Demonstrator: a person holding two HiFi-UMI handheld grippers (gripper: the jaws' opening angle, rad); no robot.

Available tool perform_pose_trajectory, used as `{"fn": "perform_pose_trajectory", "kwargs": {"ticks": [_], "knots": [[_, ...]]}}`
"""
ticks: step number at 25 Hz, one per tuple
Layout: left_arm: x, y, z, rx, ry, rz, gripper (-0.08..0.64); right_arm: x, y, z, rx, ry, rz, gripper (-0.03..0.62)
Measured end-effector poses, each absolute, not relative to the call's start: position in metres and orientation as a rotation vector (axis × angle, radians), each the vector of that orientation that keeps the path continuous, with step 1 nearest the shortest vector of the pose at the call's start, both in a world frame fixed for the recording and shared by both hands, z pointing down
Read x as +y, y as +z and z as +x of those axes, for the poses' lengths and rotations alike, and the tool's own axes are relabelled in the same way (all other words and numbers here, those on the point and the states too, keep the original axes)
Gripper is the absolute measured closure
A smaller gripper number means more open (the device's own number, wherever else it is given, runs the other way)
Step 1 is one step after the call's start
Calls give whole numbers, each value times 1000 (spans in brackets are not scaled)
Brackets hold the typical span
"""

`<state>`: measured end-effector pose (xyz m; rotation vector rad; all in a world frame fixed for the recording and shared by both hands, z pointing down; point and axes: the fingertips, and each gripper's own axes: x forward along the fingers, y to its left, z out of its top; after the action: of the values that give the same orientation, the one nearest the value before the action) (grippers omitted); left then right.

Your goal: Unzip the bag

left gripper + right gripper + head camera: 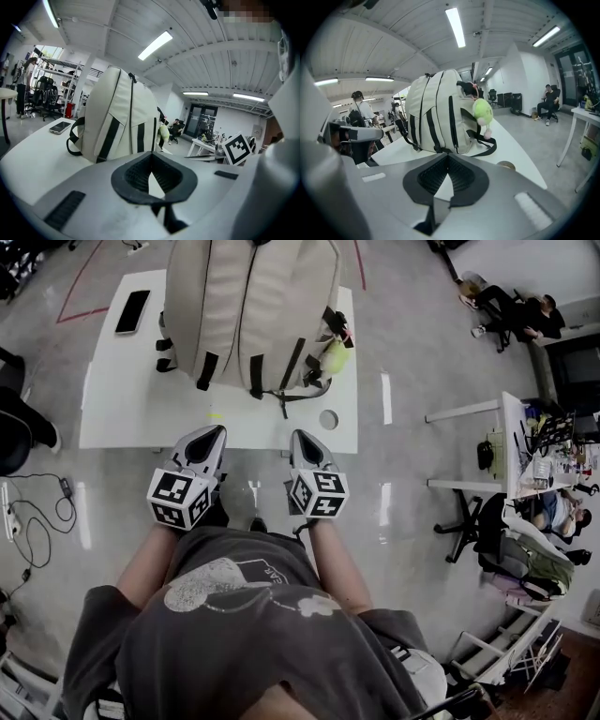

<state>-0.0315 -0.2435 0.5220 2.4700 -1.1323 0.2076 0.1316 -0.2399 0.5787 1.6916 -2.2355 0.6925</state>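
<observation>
Bag (pixel 251 307) and grippers are well apart, with no contact made. The left gripper (pixel 151 160) has its dark ribbed pads (pixel 136 176) brought together at the tips with nothing between them, and the right gripper (pixel 448 161) is the same, closed and empty. In the head view both sit side by side just below centre frame, tips pointing up the frame at the near edge of the white table (pixel 122 418). The bag stands upright on the table, straight ahead of both tips and filling the upper middle of the frame. Its long axis is vertical, and dark lines run from base to top; these look like zipper tracks, though I cannot be sure. Neither gripper is clearly nearer. The right gripper view has the bag centred, with what may be a small metal pull (pixel 455 150) low on the near face, so the right seems better placed to take it while the left steadies the body. A green plush toy (pixel 483 112) hangs on the bag's right side; a phone (pixel 132 311) lies at the table's upper left.
</observation>
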Motion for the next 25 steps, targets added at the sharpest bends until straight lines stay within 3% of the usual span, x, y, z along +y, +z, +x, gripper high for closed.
{"fn": "perform_pose_trajectory", "kwargs": {"ticks": [12,25], "knots": [[-131,496,13,-1316,177,2414,554,-152,554,201,-2359,759,1636,592],[-65,495,23,-1389,231,2358,554,-100,572,207,-2390,842,1545,592]]}}
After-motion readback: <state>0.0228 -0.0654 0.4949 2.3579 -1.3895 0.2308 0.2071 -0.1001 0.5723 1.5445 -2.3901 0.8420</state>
